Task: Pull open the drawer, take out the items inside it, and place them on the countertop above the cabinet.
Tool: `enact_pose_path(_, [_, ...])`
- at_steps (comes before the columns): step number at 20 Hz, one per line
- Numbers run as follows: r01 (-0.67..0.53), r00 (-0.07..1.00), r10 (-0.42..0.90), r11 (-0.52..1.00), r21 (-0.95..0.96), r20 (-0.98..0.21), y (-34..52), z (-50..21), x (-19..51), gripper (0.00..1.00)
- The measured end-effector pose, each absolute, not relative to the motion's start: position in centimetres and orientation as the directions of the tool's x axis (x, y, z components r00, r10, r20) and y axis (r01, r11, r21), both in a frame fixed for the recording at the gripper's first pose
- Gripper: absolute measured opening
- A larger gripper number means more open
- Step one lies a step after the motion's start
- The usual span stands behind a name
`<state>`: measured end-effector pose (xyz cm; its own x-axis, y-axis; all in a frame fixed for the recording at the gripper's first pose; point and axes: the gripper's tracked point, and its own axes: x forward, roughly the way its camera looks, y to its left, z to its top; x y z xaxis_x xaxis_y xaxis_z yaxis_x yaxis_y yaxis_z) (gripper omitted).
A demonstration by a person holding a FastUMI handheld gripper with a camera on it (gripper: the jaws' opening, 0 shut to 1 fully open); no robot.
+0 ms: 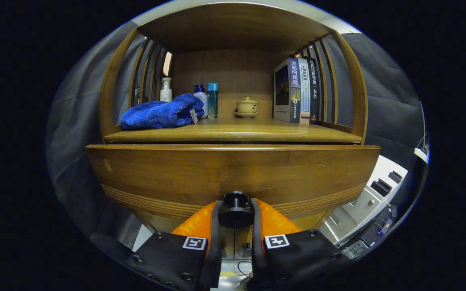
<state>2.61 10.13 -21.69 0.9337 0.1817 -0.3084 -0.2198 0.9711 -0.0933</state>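
The gripper (236, 218) closes narrowly on the round knob (236, 211) of the drawer (233, 173), one finger pressing each side, a grip suited to pulling straight outward. The drawer front stands slightly proud of the countertop (233, 135) above it, so it appears barely open; its contents are hidden. On the countertop a folded blue towel (162, 114), three bottles (206, 99), a lidded teacup (247, 106) and upright books (297, 91) sit toward the back, leaving the front edge free for items from the drawer.
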Motion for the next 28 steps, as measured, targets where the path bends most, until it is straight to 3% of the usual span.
enact_pose_path(21, [-0.204,0.915,0.148,0.972,-0.115,-0.375,7.8,-22.1,-6.1,0.39])
enact_pose_path(22, [-0.205,0.913,0.146,0.972,-0.117,-0.38,7.6,-22.1,-6.4,0.39])
enact_pose_path(23, [-0.208,0.91,0.152,0.972,-0.107,-0.385,7.6,-22.0,-7.0,0.32])
enact_pose_path(28, [-0.208,0.901,0.147,0.972,-0.108,-0.408,7.5,-22.3,-8.2,0.32])
